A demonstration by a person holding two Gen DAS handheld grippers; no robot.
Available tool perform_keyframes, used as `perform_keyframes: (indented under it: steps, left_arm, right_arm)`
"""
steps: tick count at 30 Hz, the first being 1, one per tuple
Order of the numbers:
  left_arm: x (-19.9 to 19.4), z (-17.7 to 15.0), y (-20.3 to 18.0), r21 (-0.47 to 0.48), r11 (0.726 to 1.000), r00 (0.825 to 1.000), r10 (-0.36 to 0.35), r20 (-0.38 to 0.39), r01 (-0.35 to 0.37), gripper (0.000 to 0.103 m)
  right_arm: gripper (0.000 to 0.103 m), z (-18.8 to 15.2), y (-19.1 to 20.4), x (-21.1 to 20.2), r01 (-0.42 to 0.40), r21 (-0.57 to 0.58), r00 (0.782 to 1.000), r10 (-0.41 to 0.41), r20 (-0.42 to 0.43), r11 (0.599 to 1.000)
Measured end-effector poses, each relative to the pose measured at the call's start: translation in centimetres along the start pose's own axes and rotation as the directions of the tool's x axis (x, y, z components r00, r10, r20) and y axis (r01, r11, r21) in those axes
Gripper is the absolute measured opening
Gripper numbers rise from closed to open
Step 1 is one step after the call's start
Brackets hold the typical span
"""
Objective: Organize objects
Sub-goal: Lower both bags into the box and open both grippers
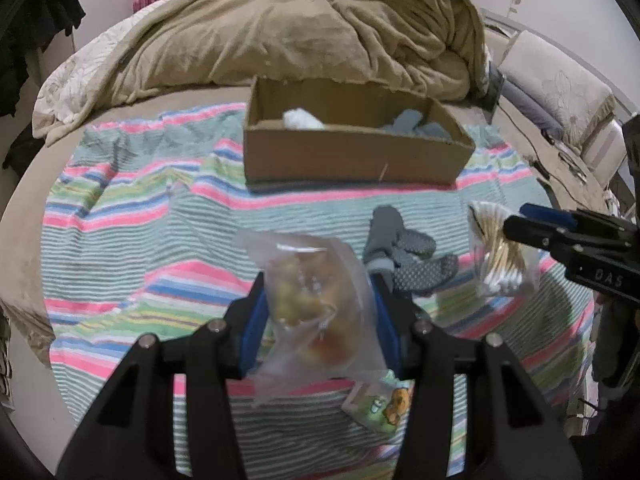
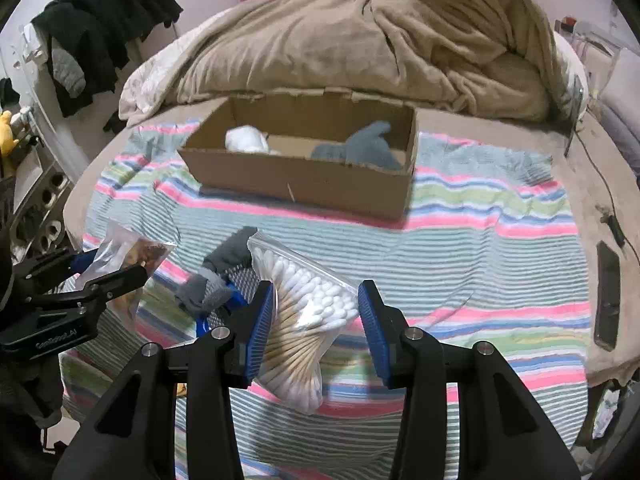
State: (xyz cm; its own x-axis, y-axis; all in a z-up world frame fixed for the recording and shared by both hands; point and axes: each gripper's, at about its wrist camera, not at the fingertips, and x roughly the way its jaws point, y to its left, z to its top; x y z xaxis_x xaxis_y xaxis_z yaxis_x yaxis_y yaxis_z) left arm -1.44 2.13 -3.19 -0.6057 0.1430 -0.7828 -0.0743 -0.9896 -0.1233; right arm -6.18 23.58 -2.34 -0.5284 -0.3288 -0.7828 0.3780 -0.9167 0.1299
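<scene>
My left gripper (image 1: 318, 312) is shut on a clear bag of snacks (image 1: 316, 300) and holds it above the striped towel (image 1: 132, 208). My right gripper (image 2: 316, 320) is shut on a clear bag of cotton swabs (image 2: 304, 320), also lifted; that bag also shows in the left wrist view (image 1: 500, 252). A cardboard box (image 1: 352, 156) stands at the far edge of the towel, holding a white item (image 2: 246, 140) and a blue-grey cloth (image 2: 368, 148). A pair of grey dotted socks (image 1: 404, 252) lies on the towel between the grippers.
A small cartoon-printed packet (image 1: 384, 400) lies on the towel under my left gripper. A tan blanket (image 1: 304, 32) is heaped behind the box. A dark phone (image 2: 608, 300) and cables lie on the bed to the right. Black clothes (image 2: 104, 20) hang at the left.
</scene>
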Motion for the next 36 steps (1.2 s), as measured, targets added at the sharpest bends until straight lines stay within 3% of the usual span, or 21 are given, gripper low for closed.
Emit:
perform_keyframes:
  steps: [10, 20, 36]
  left_arm:
    - [-1.8, 2.5, 0.7, -0.022, 0.999, 0.998, -0.033, 0.058, 0.034, 0.05]
    - [-1.8, 6.0, 1.5, -0.038, 0.998, 0.993, -0.047, 0.112, 0.051, 0.05]
    - [2.1, 11.6, 3.0, -0.045, 0.997, 0.987, -0.058, 0.148, 0.065, 0.05]
  right_arm:
    - [0.045, 2.5, -0.3, -2.3, -0.026, 0.005, 0.997, 0.026, 0.07, 1.0]
    - [0.046, 5.5, -0.6, -2.0, -0.037, -0.004, 0.993, 0.037, 0.114, 0.999]
    - [0.046, 11.5, -0.8, 2.4, -0.055, -0.042, 0.989, 0.061, 0.135, 0.998]
